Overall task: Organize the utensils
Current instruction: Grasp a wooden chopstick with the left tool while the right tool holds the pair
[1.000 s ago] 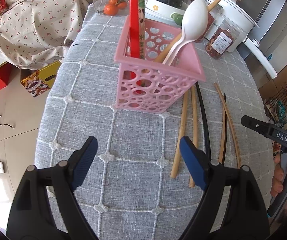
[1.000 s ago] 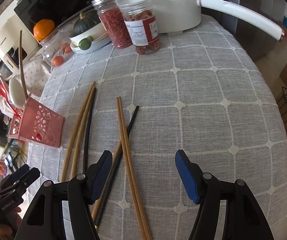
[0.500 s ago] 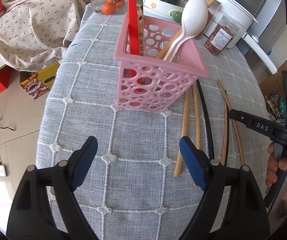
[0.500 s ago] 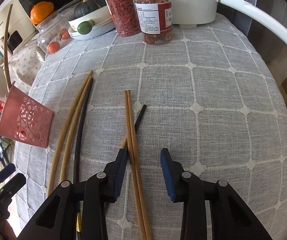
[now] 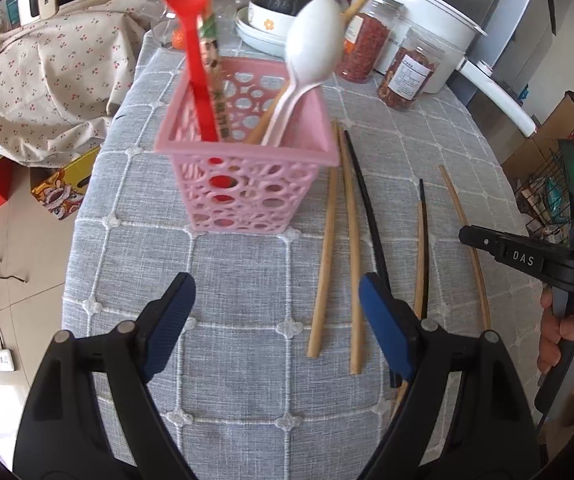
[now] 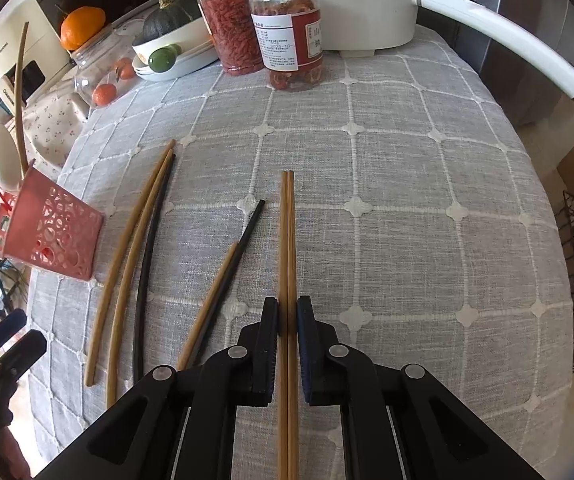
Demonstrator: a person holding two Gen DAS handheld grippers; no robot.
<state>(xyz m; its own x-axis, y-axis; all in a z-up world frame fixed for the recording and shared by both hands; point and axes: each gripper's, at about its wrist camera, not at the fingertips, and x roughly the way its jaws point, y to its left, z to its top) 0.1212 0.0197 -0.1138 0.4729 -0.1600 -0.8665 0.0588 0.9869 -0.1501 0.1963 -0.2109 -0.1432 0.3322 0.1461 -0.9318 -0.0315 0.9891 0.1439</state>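
Between the pads of the right claw [image 6: 287,332] lies a pair of bamboo chopsticks [image 6: 287,240], side by side on the grey checked bench cloth [image 6: 407,220]. The jaws are closing, and the pads stand against both sides of the pair. The pair points away from the claw toward two jars [image 6: 263,28] at the far edge.

To the left of the pair, a black chopstick [image 6: 247,228] and a bamboo one [image 6: 211,300] lie overlapped at an angle. Further left, two bamboo chopsticks [image 6: 127,256] and one black chopstick [image 6: 149,248] lie close together, just beside the pink perforated basket [image 5: 247,184]. The basket stands upright near the left edge of the bench and holds a red spoon [image 5: 191,20], a white spoon [image 5: 311,56] and a bamboo stick.

Open cloth extends to the right of the gripped pair as far as the bench edge. A white pot [image 6: 367,4] with a long handle stands at the far edge.

The left claw [image 5: 275,320] hangs released over bare cloth in front of the basket, angled steeply downward, nothing between its pads. The right claw also points steeply down; a hand [image 5: 567,344] grips its handle.
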